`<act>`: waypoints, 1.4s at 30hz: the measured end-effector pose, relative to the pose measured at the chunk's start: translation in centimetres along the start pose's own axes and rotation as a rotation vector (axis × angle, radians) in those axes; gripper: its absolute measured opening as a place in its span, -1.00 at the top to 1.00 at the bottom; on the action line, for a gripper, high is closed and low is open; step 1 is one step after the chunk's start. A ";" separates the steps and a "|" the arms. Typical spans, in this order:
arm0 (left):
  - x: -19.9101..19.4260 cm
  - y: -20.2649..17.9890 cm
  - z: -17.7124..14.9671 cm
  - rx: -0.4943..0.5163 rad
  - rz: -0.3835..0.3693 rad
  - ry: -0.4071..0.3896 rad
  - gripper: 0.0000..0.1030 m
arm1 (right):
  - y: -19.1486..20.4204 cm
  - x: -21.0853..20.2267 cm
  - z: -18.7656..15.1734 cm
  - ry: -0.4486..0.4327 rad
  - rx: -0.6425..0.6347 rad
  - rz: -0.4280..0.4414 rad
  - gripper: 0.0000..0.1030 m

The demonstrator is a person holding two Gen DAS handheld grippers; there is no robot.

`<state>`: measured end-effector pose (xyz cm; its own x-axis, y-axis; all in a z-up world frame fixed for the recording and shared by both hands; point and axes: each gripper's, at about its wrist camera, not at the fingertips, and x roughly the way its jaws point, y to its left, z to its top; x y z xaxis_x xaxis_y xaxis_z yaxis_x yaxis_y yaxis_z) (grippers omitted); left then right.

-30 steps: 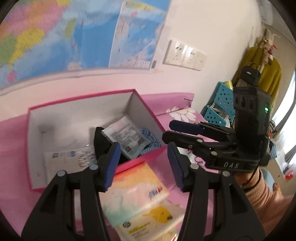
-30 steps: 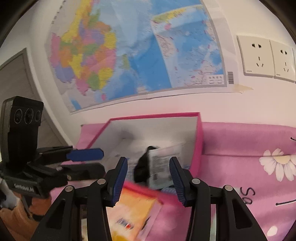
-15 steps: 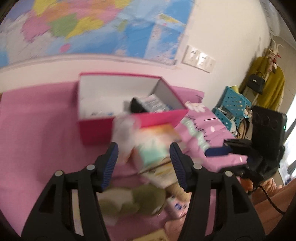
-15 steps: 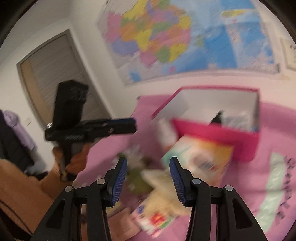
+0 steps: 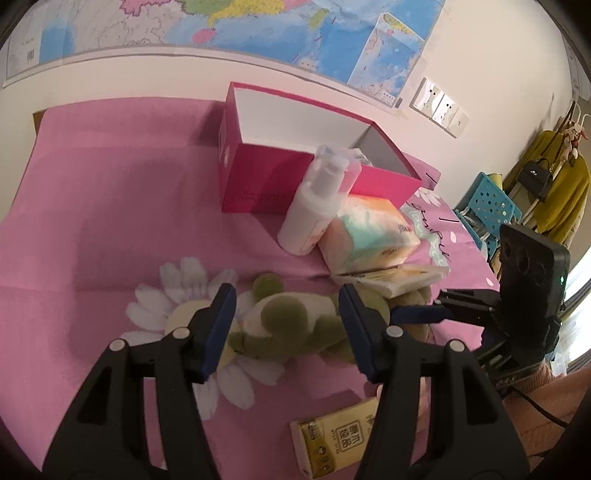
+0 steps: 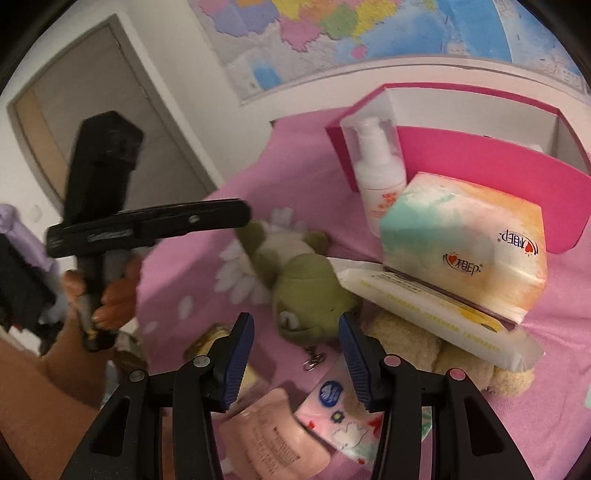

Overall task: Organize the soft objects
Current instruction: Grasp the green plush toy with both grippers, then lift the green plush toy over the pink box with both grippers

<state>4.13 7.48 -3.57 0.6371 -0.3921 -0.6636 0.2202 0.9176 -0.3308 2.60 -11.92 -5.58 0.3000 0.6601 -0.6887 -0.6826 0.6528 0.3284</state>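
Right now the green plush frog [image 5: 291, 325] lies on its side on your pink daisy-print cloth [image 5: 92, 221], its head toward the near side, in front of the stacked tissue packs [image 6: 461, 258] and the white pump bottle [image 5: 317, 206]. Beyond them stands the magenta box [image 5: 258, 177], open at the top, against a wall hung with a map [image 5: 258, 26]. To the far right a blue perforated basket [image 5: 487, 203] and a yellow coat [image 5: 561, 192] show; to the left, a door [image 6: 92, 122].

Your left gripper [image 5: 288, 325] hovers over the frog with its jaws parted on either side of it, gripping nothing. Your right gripper [image 6: 295, 354] stands part open and empty, just short of the frog's head. A beige plush [image 6: 406, 343] lies under the lower pack.

The upper pack carries a heart logo with Chinese characters; the yellow packet [image 5: 340, 443] nearest you bears Chinese print I can't read.
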 end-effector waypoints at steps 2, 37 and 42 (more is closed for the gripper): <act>0.2 0.4 -0.3 -0.003 -0.007 0.010 -0.15 | 0.2 0.5 0.2 0.004 0.007 -0.010 0.04; 0.9 -0.1 -2.7 0.034 -0.089 0.082 -0.16 | 1.6 1.7 0.6 -0.045 0.014 -0.129 -0.03; -1.3 -1.0 -2.6 0.052 -0.088 0.033 -0.17 | 2.4 0.0 0.5 -0.082 -0.021 -0.091 -0.02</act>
<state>1.17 6.88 -4.05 0.5887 -0.4726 -0.6558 0.3132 0.8813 -0.3539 1.26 -10.15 -4.45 0.4145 0.6273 -0.6593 -0.6638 0.7040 0.2525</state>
